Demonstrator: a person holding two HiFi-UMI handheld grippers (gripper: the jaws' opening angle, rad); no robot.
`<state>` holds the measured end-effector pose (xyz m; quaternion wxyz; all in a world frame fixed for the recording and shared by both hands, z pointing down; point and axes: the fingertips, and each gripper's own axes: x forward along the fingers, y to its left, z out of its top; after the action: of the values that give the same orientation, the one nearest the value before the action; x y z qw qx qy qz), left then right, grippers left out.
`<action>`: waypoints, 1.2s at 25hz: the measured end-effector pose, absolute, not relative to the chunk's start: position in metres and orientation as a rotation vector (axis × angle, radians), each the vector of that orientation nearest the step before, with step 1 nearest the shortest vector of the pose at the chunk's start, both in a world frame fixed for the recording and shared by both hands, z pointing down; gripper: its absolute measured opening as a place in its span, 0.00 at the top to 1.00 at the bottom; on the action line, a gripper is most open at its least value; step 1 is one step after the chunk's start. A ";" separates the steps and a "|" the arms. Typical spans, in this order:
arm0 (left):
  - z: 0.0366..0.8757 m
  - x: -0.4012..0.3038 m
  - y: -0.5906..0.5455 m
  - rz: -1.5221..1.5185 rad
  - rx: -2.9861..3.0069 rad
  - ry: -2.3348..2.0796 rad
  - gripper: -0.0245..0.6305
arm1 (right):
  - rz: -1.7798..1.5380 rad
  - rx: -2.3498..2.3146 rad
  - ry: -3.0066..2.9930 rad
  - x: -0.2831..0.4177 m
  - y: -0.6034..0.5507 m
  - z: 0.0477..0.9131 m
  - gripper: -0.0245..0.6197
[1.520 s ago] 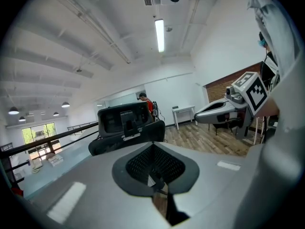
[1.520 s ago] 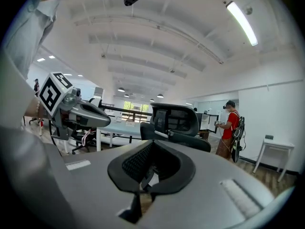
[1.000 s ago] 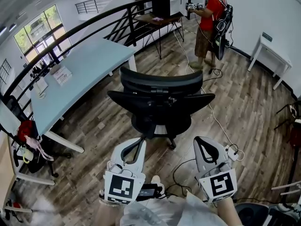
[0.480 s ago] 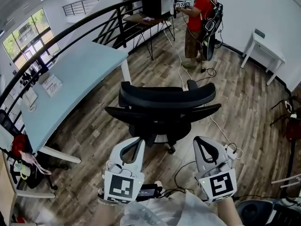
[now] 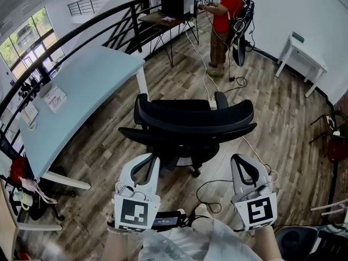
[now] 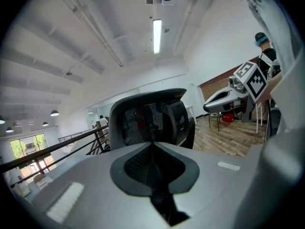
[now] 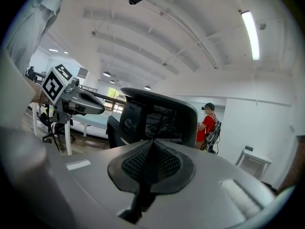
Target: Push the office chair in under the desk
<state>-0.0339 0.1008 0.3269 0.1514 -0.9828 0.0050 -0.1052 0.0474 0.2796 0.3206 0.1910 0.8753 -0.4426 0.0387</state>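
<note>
The black office chair with a mesh back and a curved headrest (image 5: 193, 119) stands in the centre of the head view, on the wooden floor. Its back is turned to the lower edge of the frame. It is to the right of the light blue desk with white legs (image 5: 81, 88), not under it.

The left gripper (image 5: 148, 159) and the right gripper (image 5: 242, 160) are in the lower part, just below the chair's back, one at each side. Both have their jaws closed together and hold nothing. In each gripper view the chair back is ahead of the jaws, near but apart.
</note>
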 end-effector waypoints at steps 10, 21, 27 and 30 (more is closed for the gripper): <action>0.336 -0.007 0.090 -0.411 -2.656 0.053 0.95 | 0.113 2.355 -1.218 0.094 0.287 0.325 0.86; 0.358 0.009 0.062 -0.559 -2.403 0.000 0.74 | 0.086 2.116 -1.207 0.135 0.287 0.346 0.65; 0.379 0.016 0.042 -0.677 -2.224 -0.027 0.69 | 0.105 1.969 -1.159 0.159 0.293 0.369 0.57; 0.387 0.018 0.032 -0.711 -2.157 -0.015 0.69 | 0.125 1.887 -1.148 0.166 0.293 0.382 0.55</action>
<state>0.0176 0.0317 0.3865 0.4216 -0.8611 -0.0060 -0.2840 0.1659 0.2926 0.3822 0.4481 0.7626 -0.4637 0.0506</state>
